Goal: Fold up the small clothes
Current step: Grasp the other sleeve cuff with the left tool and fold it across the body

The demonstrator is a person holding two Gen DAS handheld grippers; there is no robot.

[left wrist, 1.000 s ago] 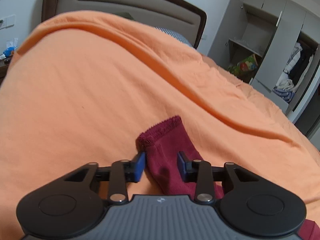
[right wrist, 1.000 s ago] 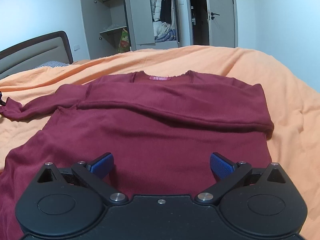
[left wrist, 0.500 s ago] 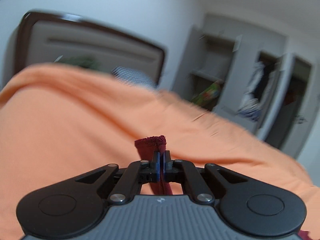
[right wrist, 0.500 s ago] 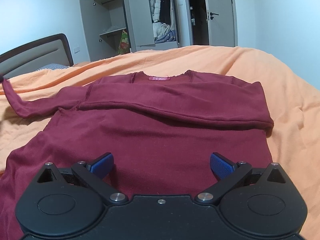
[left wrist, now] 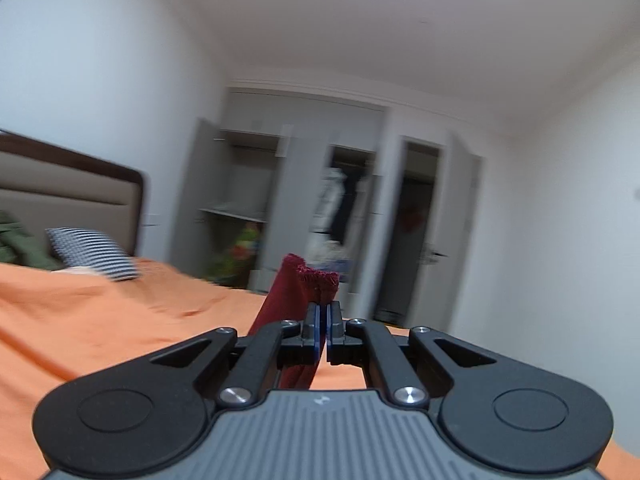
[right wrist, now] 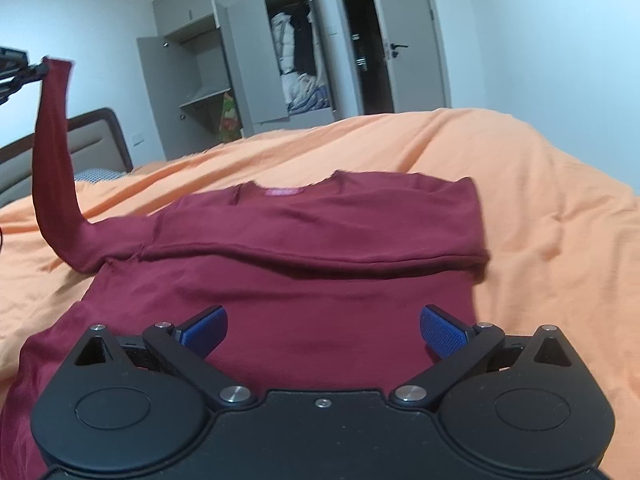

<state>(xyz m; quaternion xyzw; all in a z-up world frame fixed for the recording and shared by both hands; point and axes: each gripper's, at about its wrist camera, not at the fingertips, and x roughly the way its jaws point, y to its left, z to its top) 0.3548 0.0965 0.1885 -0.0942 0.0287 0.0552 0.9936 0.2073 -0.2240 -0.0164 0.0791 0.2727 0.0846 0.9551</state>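
The left wrist view is raised above the bed (left wrist: 100, 320) and aimed level at the wardrobe (left wrist: 320, 200). The right wrist view is held low and close over the sweater (right wrist: 320, 280), facing the same wardrobe. Bed, wardrobe and lifted sleeve (right wrist: 52, 140) are shared by the 2 views.

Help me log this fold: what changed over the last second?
The left hand-held gripper closed on the sleeve cuff and lifted the sleeve off the orange bedspread. The right hand-held gripper stayed open over the sweater, whose body stayed flat.

Matt knitted sweater (right wrist: 320, 240) on smooth orange cloth bedspread (right wrist: 540, 200).
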